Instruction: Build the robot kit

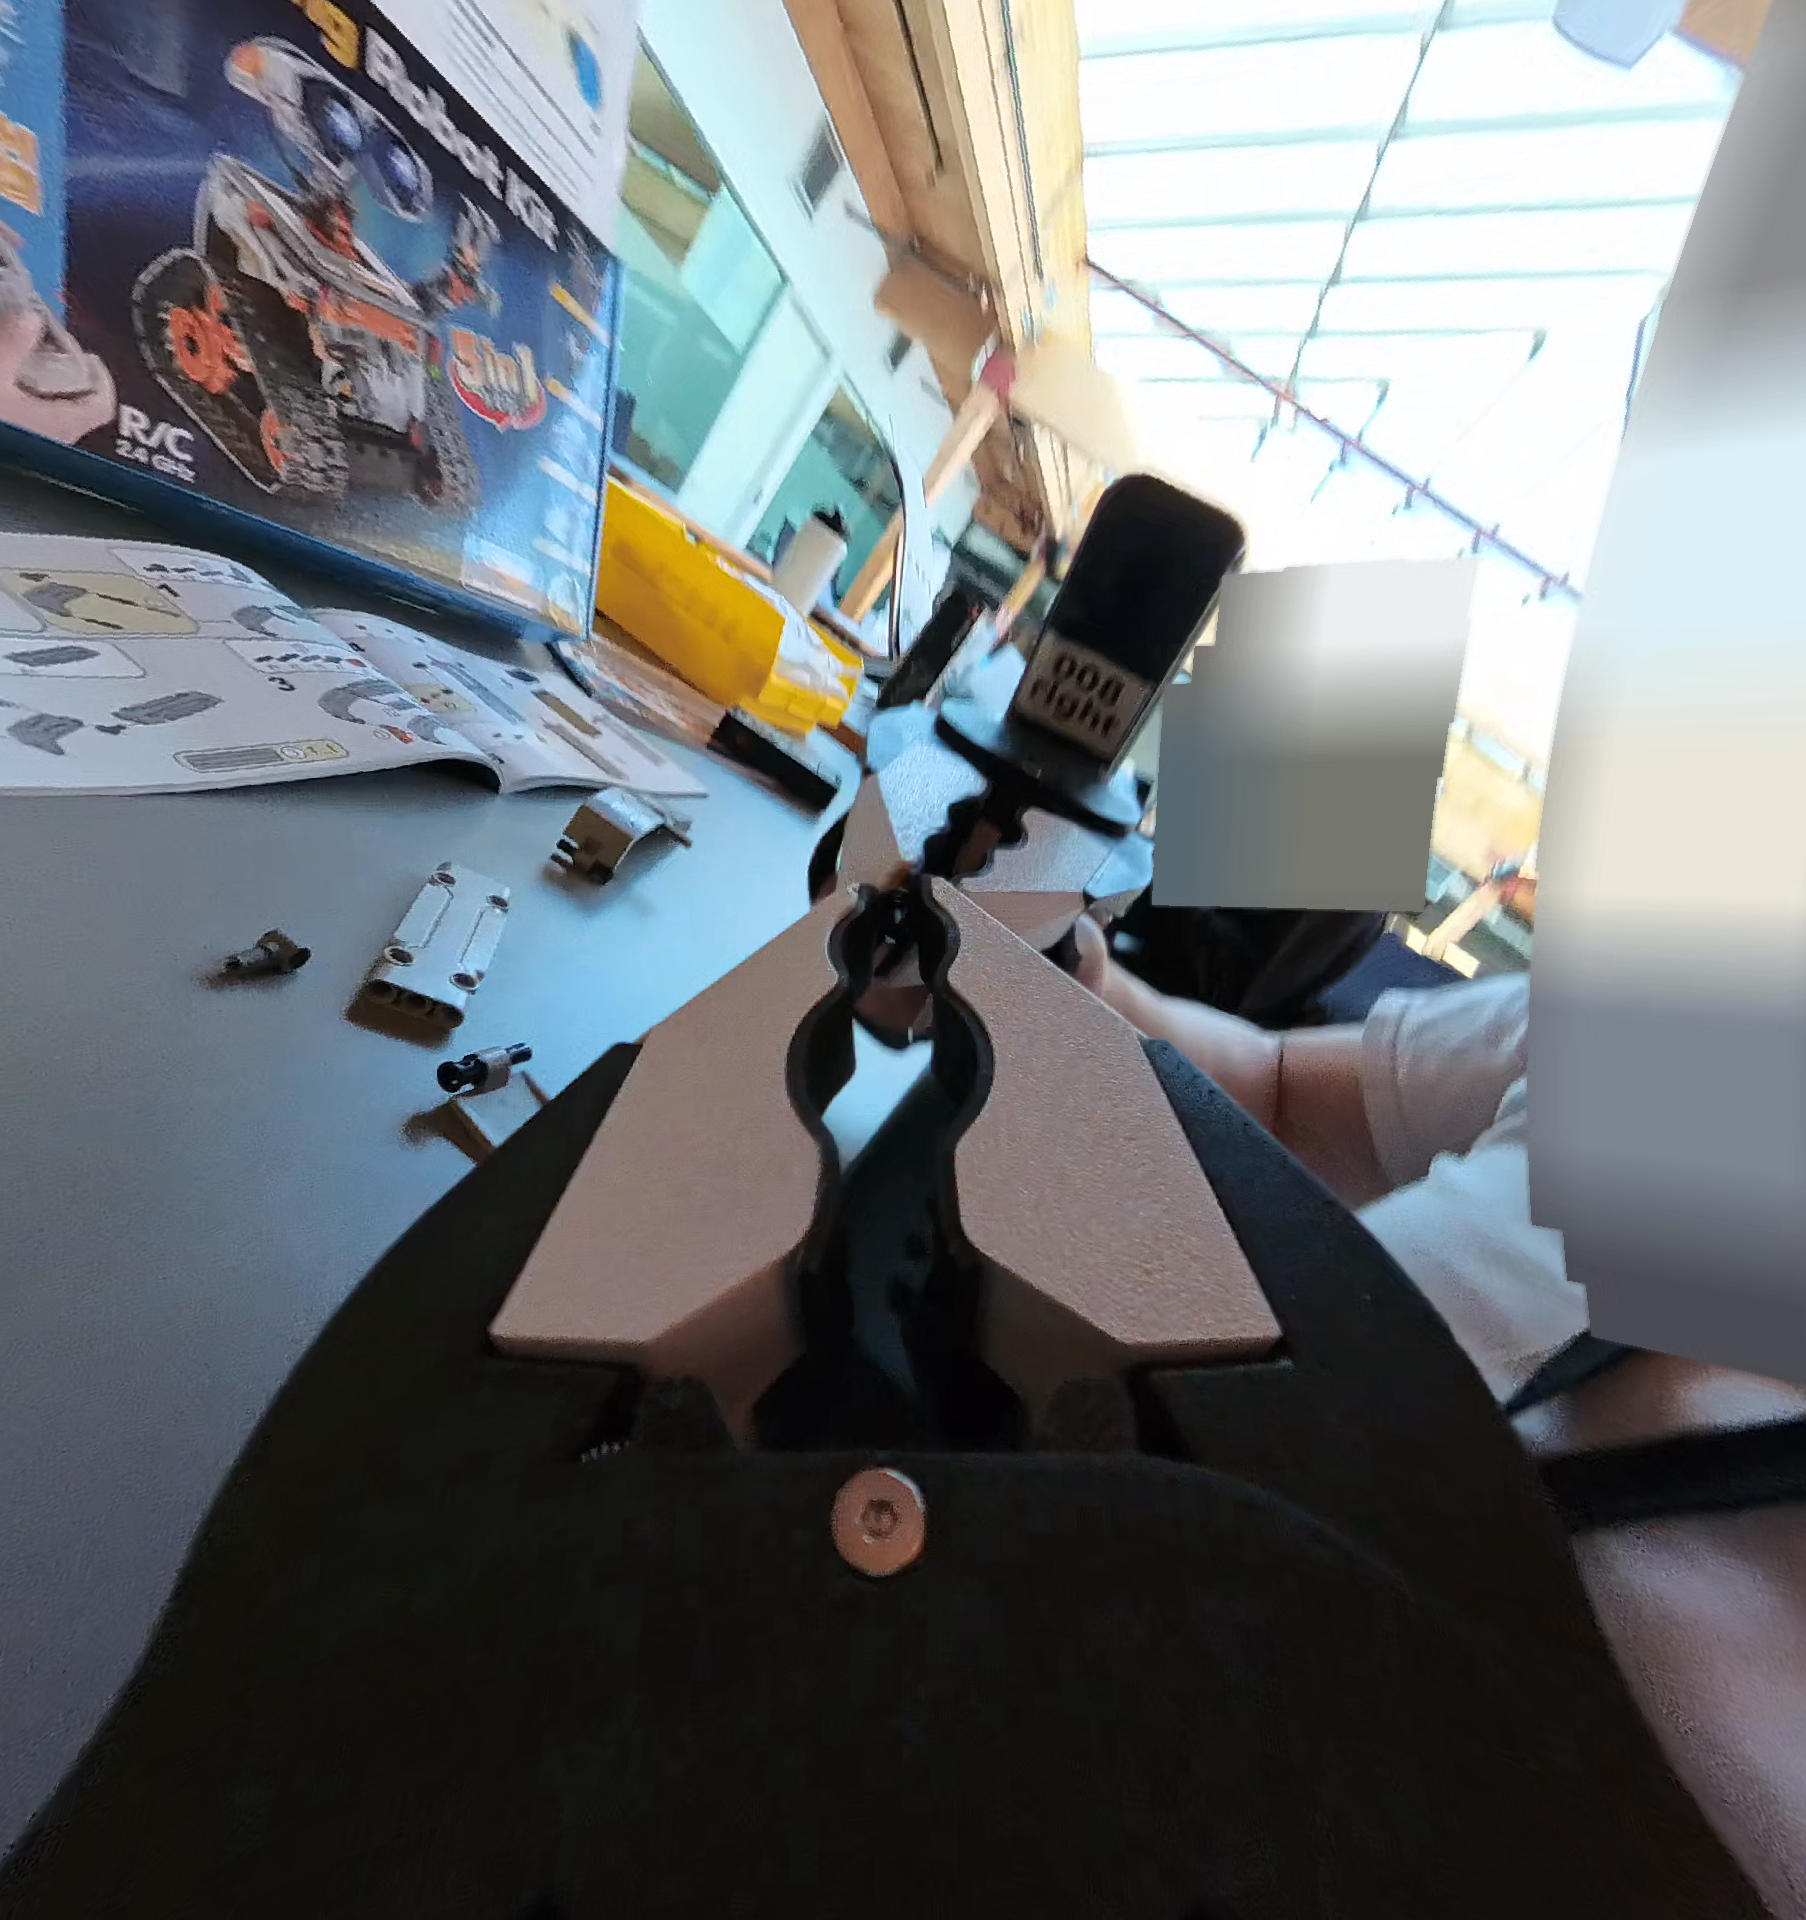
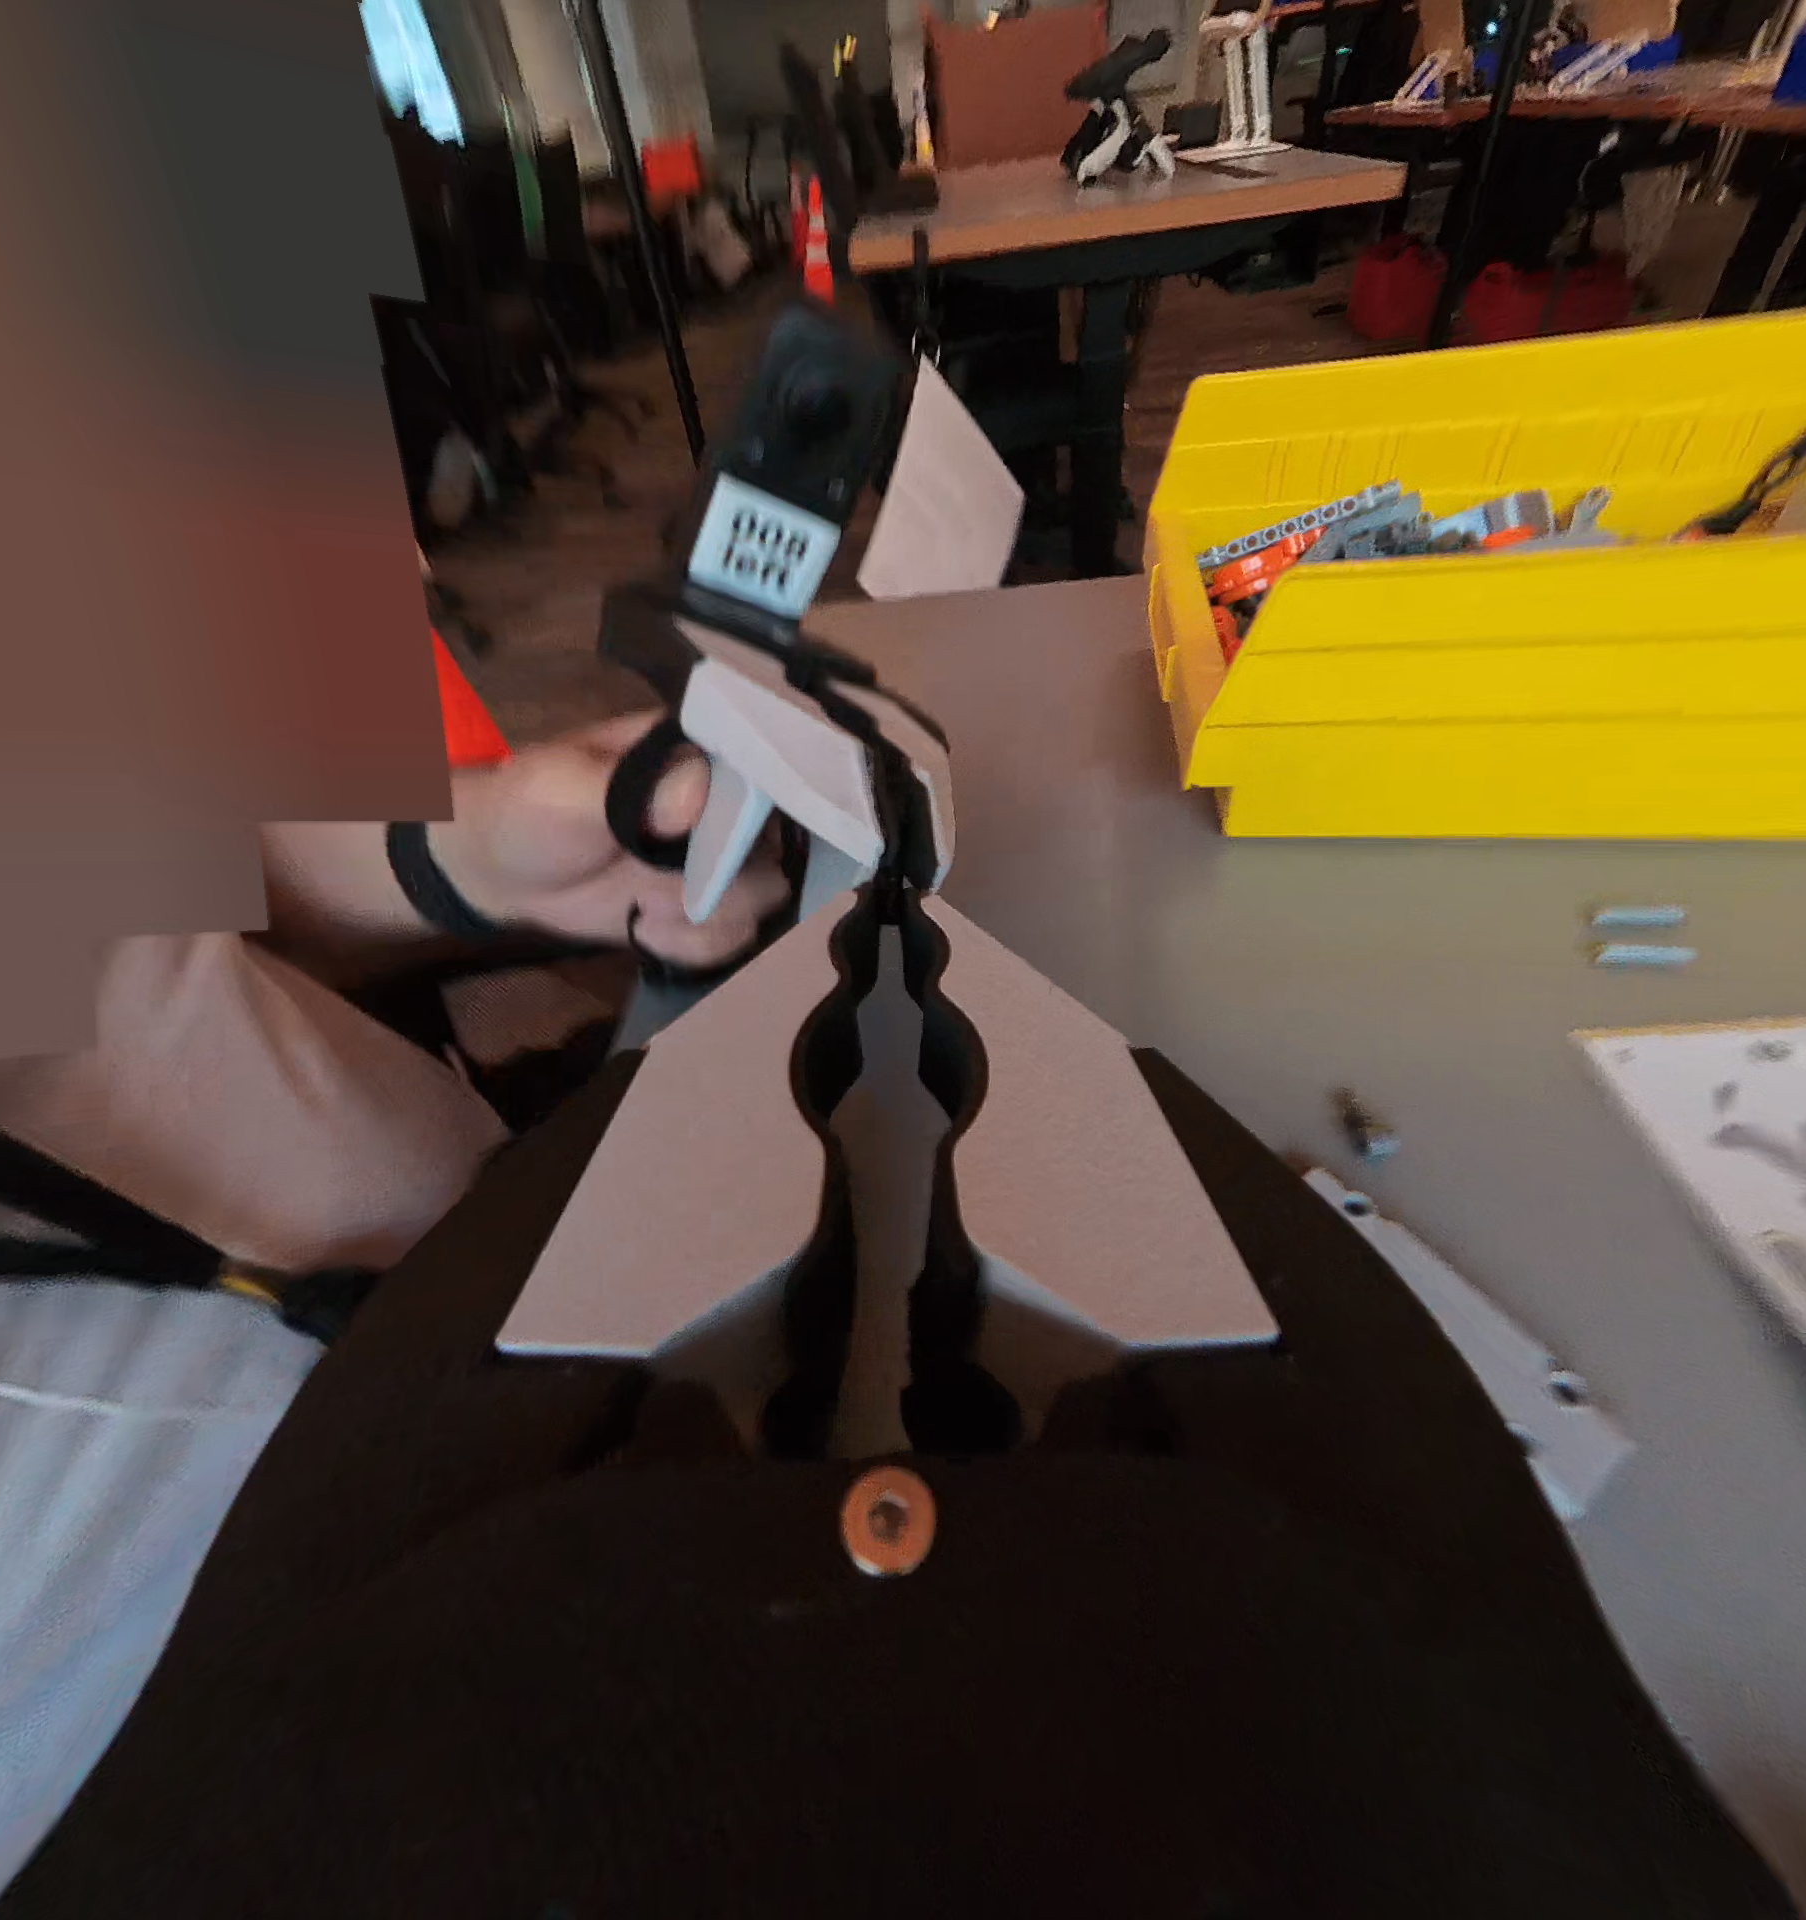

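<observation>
The grey bench (image 1: 151, 1195) fills the left of the left wrist view, with a blue toy-kit box (image 1: 286, 260) at upper left and an open instruction booklet (image 1: 255, 686) below it. A yellow parts bin (image 2: 1501, 644) sits at upper right of the right wrist view. At centre frame, the left hand-held gripper (image 1: 894, 914) and right hand-held gripper (image 2: 888, 904) meet tip to tip, both pressed nearly together on a small dark piece (image 1: 891, 935); which one grips it I cannot tell. Loose grey parts (image 1: 442, 945) lie at mid-left.
</observation>
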Available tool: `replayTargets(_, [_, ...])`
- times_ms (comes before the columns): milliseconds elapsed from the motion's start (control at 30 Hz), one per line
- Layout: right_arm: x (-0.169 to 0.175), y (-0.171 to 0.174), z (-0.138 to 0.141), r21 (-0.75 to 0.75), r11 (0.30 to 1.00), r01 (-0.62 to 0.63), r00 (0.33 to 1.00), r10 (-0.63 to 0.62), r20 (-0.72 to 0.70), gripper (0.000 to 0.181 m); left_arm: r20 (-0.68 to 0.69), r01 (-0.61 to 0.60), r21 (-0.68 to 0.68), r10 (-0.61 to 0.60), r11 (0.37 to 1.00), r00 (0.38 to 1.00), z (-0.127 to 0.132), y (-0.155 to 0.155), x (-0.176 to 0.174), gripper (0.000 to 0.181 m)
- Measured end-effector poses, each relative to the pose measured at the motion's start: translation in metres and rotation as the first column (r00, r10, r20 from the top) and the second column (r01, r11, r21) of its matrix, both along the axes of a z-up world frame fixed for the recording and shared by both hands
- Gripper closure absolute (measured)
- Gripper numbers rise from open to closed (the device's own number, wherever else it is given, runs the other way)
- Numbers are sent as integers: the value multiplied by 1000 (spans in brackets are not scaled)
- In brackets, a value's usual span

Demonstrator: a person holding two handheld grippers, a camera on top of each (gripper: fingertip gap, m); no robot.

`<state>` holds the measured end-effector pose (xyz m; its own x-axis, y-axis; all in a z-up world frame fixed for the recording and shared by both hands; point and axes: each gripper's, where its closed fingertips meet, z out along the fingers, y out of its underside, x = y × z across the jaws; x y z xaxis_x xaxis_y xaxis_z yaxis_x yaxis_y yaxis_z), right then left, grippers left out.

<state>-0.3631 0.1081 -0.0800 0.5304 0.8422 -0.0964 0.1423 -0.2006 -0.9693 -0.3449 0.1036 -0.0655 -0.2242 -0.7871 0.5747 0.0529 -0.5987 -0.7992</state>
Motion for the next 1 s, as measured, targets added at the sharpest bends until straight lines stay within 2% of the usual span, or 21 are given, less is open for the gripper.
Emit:
replayTargets(133, [-2,-10,-1,214,975,-62,976,15,216,180,-137,45,284,-6,958,991,-7,-3,-14,159])
replayTargets(267, [-8,-18,2,405,905,-131,940,-17,341,179,-221,164,454,-68,876,973,-8,-24,-22,157])
replayTargets(300, [-10,-22,2,441,883,-163,930,-12,368,179,-233,172,489,-62,855,971,-10,-26,-22,155])
replayTargets(367, [-10,-22,3,491,854,-171,915,-48,401,179,-212,147,549,-34,823,977,-6,-28,-21,164])
replayTargets(467, [-10,-23,4,505,846,-172,914,-53,402,179,-199,133,594,-15,794,980,-5,-29,-21,175])
replayTargets(1000, [-11,-28,12,598,778,-193,895,-109,431,179,-185,116,697,22,707,983,0,-35,-16,176])
